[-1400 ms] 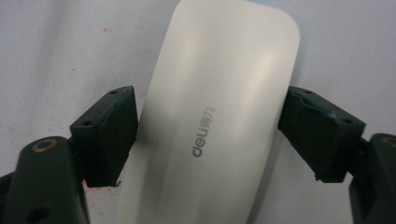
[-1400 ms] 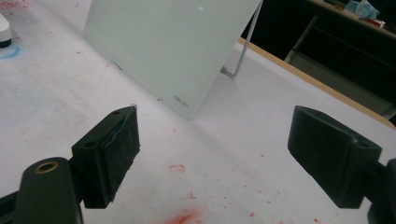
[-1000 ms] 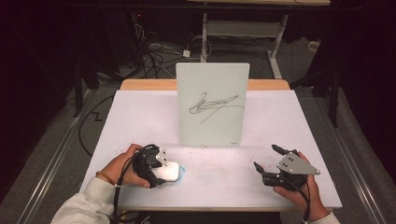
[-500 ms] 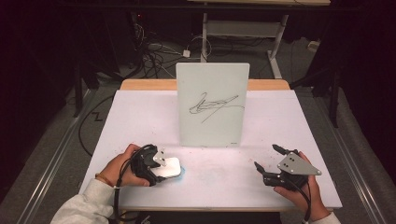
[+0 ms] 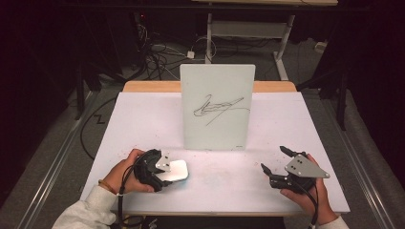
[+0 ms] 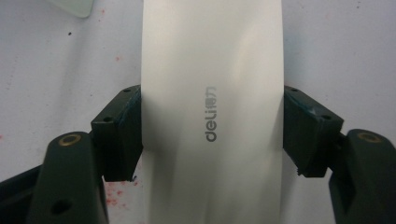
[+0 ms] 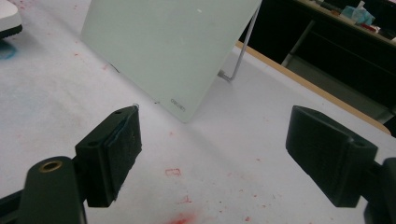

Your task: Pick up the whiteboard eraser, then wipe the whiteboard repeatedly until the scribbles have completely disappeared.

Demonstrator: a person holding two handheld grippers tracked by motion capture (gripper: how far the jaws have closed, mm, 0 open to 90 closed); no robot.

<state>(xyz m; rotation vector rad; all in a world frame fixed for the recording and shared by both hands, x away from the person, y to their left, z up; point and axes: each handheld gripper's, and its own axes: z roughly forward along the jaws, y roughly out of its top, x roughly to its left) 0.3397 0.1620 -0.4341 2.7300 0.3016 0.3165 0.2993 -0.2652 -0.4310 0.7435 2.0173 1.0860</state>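
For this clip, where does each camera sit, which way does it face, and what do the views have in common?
High view: above the person's side, looking forward and down on the table; both hands and forearms show, left gripper, right gripper.
Left gripper view: on the left gripper, looking down along its jaws, which clamp the eraser.
Right gripper view: on the right gripper, jaws apart, facing the board.
Shared: the board and the eraser show in the high view too.

Left gripper (image 5: 165,171): held low at the near left of the desk, left hand (image 5: 125,171) wrapped around its body, jaws clamped against both sides of a white object, forearm in a light sleeve. Right gripper (image 5: 273,161): held at the near right in the right hand (image 5: 308,195), jaws spread wide, nothing between them.
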